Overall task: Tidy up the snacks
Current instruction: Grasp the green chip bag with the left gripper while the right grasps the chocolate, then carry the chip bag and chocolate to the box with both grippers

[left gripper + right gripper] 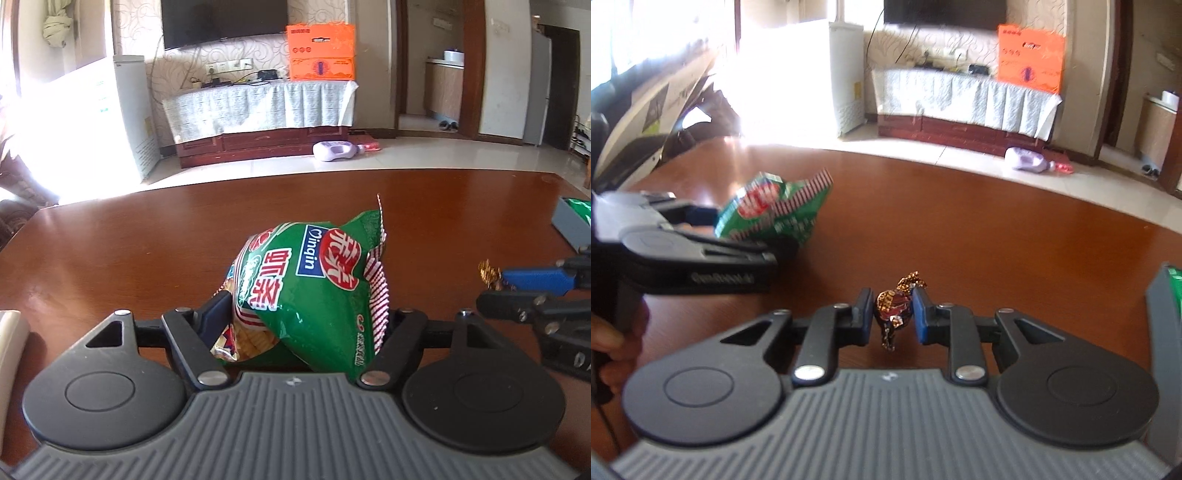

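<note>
the left gripper (306,314) pinches a green shrimp-chip bag (314,280), jaws pressed into its crumpled sides, the bag apparently lifted off the wooden table (110,240). the right gripper (892,314) squeezes a brown foil-wrapped candy (892,306) between its blue pads (921,317), long axis running upright. the grey bin (1160,314) lies off to the right, so the right gripper is nearer; its contents are blurred, perhaps another green packet.
</note>
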The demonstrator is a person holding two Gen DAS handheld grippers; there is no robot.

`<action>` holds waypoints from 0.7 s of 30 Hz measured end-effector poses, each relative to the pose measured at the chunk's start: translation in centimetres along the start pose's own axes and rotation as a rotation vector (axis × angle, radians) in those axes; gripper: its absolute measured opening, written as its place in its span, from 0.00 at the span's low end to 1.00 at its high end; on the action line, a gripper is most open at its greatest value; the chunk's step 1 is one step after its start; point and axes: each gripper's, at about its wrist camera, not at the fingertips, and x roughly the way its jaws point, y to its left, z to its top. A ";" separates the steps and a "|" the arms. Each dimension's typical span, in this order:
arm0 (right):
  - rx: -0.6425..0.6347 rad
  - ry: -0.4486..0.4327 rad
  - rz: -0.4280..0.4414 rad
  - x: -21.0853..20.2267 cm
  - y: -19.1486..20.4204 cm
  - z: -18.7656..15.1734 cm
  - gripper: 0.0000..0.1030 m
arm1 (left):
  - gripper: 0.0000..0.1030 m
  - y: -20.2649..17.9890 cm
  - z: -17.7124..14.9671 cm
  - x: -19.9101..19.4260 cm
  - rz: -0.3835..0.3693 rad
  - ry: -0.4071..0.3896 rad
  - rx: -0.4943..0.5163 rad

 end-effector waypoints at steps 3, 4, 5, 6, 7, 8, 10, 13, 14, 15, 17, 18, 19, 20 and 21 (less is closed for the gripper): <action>0.010 -0.030 -0.011 -1.9 -0.8 0.2 0.25 | 0.73 -2.1 -0.1 -0.2 -0.027 -0.008 0.033; 0.015 -0.040 -0.015 -2.5 -1.0 0.2 0.25 | 0.73 -3.0 -0.2 -0.4 -0.034 -0.014 0.046; 0.019 -0.050 -0.019 -3.1 -1.2 0.2 0.25 | 0.73 -3.8 -0.3 -0.6 -0.040 -0.020 0.057; 0.026 -0.061 -0.022 -3.7 -1.5 0.2 0.25 | 0.72 -4.5 -0.2 -0.7 -0.046 -0.026 0.068; 0.037 -0.075 -0.024 -4.3 -1.7 0.1 0.25 | 0.72 -5.3 -0.3 -1.0 -0.049 -0.034 0.077; 0.049 -0.089 -0.025 -5.0 -2.0 0.1 0.25 | 0.72 -5.9 -0.3 -1.2 -0.052 -0.042 0.084; 0.069 -0.116 -0.026 -6.2 -2.4 -0.1 0.25 | 0.72 -7.3 -0.3 -1.6 -0.062 -0.055 0.095; 0.082 -0.145 -0.019 -7.5 -2.8 -0.1 0.25 | 0.71 -9.2 -0.4 -2.0 -0.073 -0.062 0.121; 0.082 -0.152 -0.015 -7.8 -2.8 -0.1 0.25 | 0.71 -9.9 -0.5 -2.1 -0.079 -0.061 0.130; 0.082 -0.159 -0.012 -8.1 -2.8 -0.1 0.25 | 0.71 -10.5 -0.5 -2.2 -0.083 -0.062 0.140; 0.079 -0.170 -0.015 -8.5 -2.9 -0.1 0.25 | 0.71 -11.8 -0.5 -2.5 -0.092 -0.068 0.155; 0.080 -0.174 -0.016 -8.7 -3.1 -0.2 0.25 | 0.71 -12.4 -0.4 -2.7 -0.097 -0.072 0.158; 0.084 -0.178 -0.017 -8.9 -3.3 -0.2 0.25 | 0.71 -13.0 -0.3 -2.9 -0.103 -0.076 0.161; 0.089 -0.181 -0.020 -9.0 -3.5 -0.3 0.25 | 0.71 -13.6 -0.3 -3.1 -0.109 -0.079 0.167; 0.093 -0.184 -0.025 -9.5 -3.8 -0.5 0.25 | 0.71 -14.2 -0.2 -3.2 -0.113 -0.083 0.174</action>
